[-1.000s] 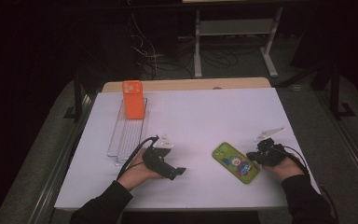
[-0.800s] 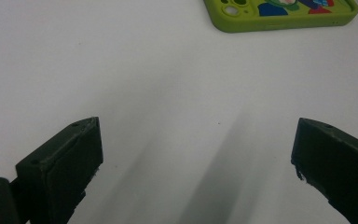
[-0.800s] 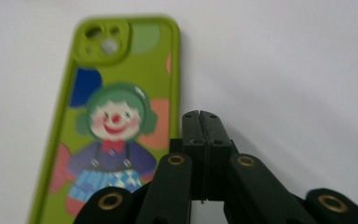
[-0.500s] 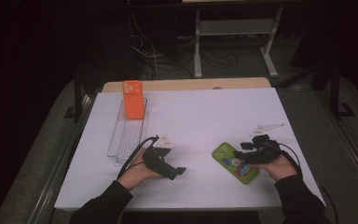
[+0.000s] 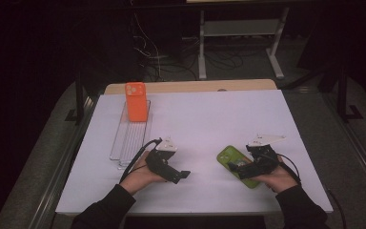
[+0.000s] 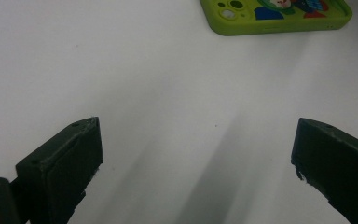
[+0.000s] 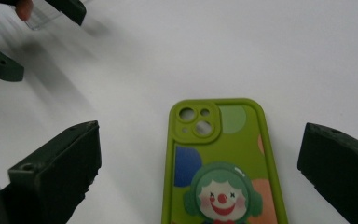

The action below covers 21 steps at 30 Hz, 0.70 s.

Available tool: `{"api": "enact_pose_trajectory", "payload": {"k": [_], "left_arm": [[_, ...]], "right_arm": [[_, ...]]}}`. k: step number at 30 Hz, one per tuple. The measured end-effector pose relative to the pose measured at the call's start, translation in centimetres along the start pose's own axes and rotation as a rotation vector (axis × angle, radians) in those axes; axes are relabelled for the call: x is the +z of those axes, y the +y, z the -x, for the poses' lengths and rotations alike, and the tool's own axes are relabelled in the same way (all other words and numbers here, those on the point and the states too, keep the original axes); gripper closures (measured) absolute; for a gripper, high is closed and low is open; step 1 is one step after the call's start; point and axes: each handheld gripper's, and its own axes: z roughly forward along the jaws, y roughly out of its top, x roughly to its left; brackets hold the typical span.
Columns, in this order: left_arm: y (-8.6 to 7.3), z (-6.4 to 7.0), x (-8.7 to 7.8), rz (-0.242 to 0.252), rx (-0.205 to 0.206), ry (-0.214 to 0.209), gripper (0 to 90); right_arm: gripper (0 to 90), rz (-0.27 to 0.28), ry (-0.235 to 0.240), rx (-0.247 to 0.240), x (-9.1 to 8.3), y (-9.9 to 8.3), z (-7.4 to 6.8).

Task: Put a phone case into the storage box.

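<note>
Item: green phone case (image 7: 223, 163), flat on the white counter (image 5: 209, 119), between the wide-open jaws of the right gripper (image 7: 200, 172). Likely light, flexible, slightly grippy; best pinched across its long edges. Left gripper (image 6: 196, 172) wide open, empty.

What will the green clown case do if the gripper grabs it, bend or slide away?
The green case looks like soft rubbery plastic, so it may flex a bit when squeezed. It lies flat on the smooth white table, so a push would probably slide it, not tip or roll it. It seems thin, likely light.
</note>
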Motion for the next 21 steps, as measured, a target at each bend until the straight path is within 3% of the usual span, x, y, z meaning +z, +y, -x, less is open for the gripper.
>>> {"api": "enact_pose_trajectory", "payload": {"k": [9,21], "left_arm": [[0.0,0.0,0.1,0.003,-0.006,-0.001,1.5],[0.0,0.0,0.1,-0.011,0.005,-0.004,1.4]], "right_arm": [[0.0,0.039,-0.009,-0.001,-1.1,0.7,0.2],[0.0,-0.016,-0.05,0.005,-2.3,0.6,0.9]]}}
